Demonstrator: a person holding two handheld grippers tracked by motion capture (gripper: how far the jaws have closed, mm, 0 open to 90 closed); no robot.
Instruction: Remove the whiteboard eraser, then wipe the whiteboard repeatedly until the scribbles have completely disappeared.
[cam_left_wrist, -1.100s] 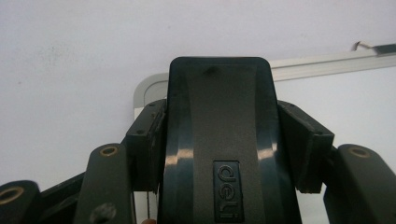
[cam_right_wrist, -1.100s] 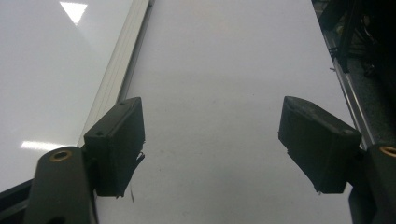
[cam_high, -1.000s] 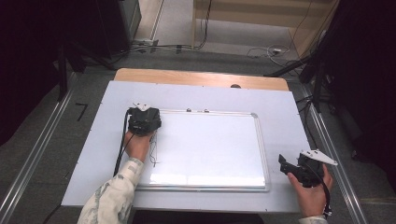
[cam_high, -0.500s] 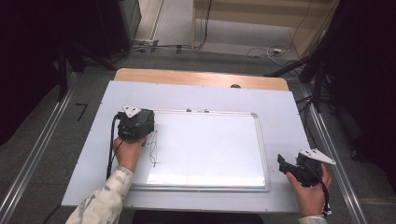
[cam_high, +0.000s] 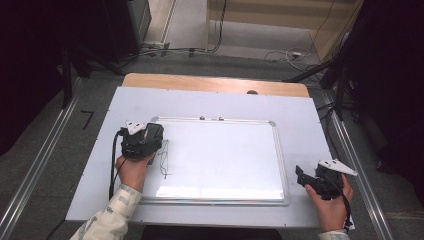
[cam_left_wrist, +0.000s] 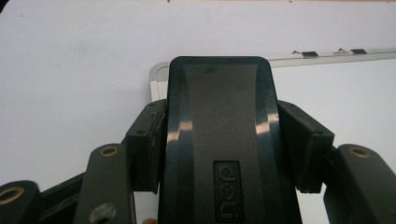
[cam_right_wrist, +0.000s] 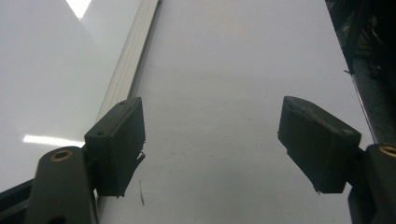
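High view: the whiteboard lies flat on the white table and carries a thin dark scribble near its left edge. The left gripper sits over the board's upper left corner, clamped on a black eraser. The right gripper rests off the board's lower right corner, on bare table.

Left gripper view: the eraser fills the space between the jaws, both pads pressed against its sides. Its long axis runs straight away from the camera, and its rounded far end reaches the whiteboard's corner frame.

Right gripper view: the jaws stand wide apart with nothing between them, just right of the whiteboard's metal edge.
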